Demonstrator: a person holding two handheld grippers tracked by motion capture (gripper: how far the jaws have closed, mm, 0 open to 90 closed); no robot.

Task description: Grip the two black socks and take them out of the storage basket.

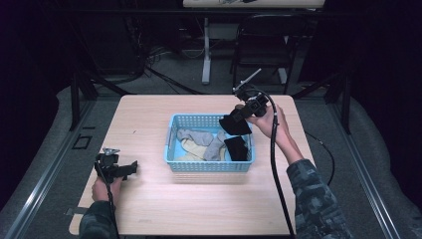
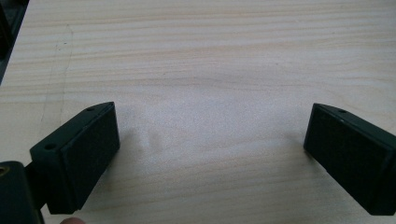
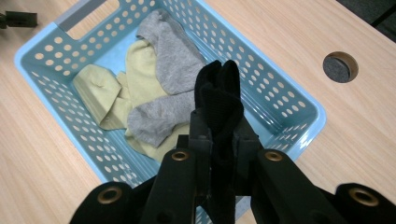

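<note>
A light blue perforated basket (image 1: pixel 171 149) (image 3: pixel 299 95) stands mid-table. Inside lie grey socks (image 1: pixel 211 144) (image 3: pixel 173 56), pale yellow socks (image 1: pixel 191 148) (image 3: pixel 100 88) and a black sock (image 1: pixel 237 148). My right gripper (image 1: pixel 245 113) (image 3: pixel 218 123) hangs over the basket's far right corner, shut on another black sock (image 1: pixel 234 124) (image 3: pixel 219 91) that dangles from its jaws above the pile. My left gripper (image 1: pixel 130 168) (image 2: pixel 210 149) rests low over bare tabletop to the left of the basket, jaws wide apart with nothing between them.
The wooden table (image 1: pixel 149 119) has a round cable hole (image 3: pixel 340 66) beyond the basket in the right gripper view. A chair (image 1: pixel 263 45) and a table leg (image 1: pixel 206 55) stand on the floor behind. Dark floor surrounds the table.
</note>
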